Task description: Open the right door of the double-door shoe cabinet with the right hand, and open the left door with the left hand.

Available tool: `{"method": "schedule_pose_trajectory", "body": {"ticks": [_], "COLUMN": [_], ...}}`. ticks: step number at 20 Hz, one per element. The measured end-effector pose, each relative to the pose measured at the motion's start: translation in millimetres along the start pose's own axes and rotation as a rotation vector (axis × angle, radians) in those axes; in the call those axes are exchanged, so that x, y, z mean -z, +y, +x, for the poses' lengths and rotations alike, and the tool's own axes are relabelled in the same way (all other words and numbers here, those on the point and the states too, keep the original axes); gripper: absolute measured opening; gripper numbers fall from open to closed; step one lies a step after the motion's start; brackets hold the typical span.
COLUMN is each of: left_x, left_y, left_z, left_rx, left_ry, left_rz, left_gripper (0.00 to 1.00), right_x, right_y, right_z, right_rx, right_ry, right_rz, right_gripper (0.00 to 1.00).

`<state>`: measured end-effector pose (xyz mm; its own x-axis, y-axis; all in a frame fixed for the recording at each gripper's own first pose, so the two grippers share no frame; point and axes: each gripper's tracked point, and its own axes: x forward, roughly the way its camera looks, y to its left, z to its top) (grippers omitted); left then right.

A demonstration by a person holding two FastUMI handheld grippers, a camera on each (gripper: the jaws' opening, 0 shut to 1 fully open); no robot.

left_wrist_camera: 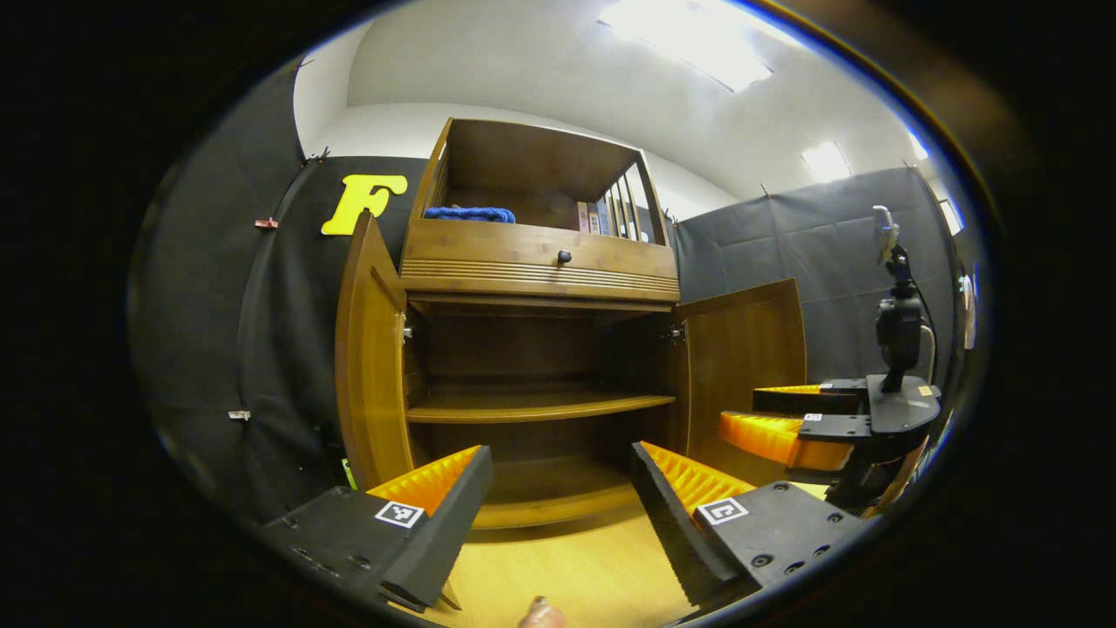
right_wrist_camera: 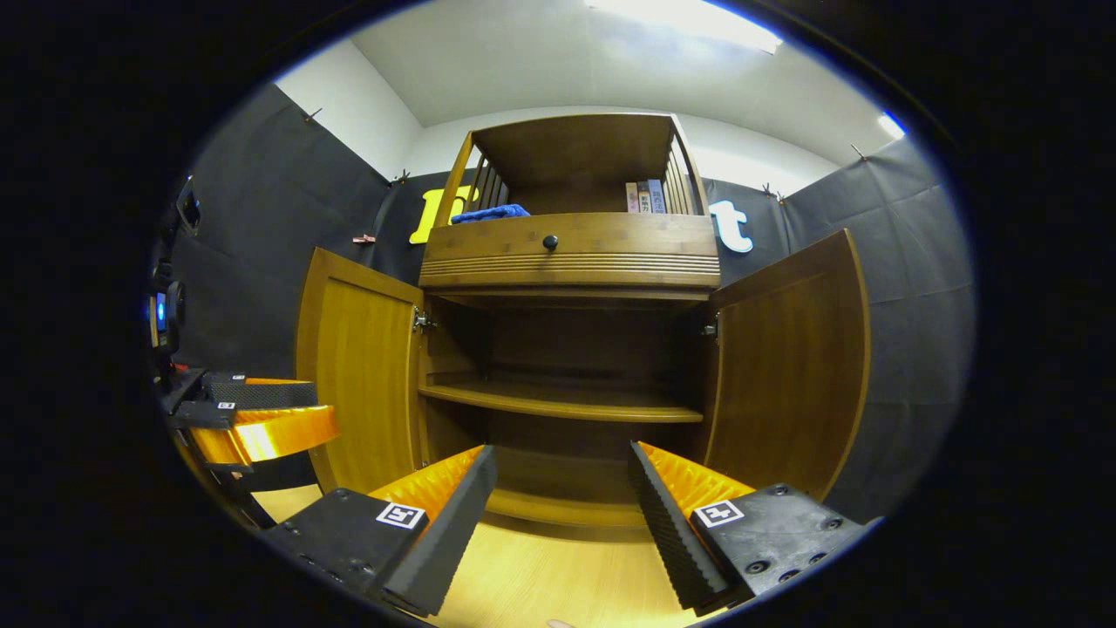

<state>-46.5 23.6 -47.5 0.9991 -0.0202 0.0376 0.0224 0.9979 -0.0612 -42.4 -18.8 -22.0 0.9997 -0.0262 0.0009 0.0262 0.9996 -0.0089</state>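
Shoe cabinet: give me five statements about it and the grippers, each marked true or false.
1. Both doors, the left door and the right door, stand open. True.
2. The right gripper is shut on a door. False: it is open, holding nothing.
3. A blue cloth lies in the top compartment. True.
4. Shoes sit on the shelf. False: it is bare.
5. The drawer has a dark knob. True.
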Motion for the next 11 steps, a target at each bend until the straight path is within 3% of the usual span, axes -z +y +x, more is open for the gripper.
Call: {"method": "schedule_pose_trajectory", "body": {"ticks": [11], "left_x": [3], "left_y": [-10], "left_z": [13], "left_rx": [-0.005], "left_ry": [0.017], "left_rz": [-0.002], "left_gripper": [0.98], "right_x": [11], "right_y": [-7], "right_z": [2], "right_rx": [-0.012], "right_ry": [0.035], "right_rz": [-0.011], "right_gripper": [0.97]}}
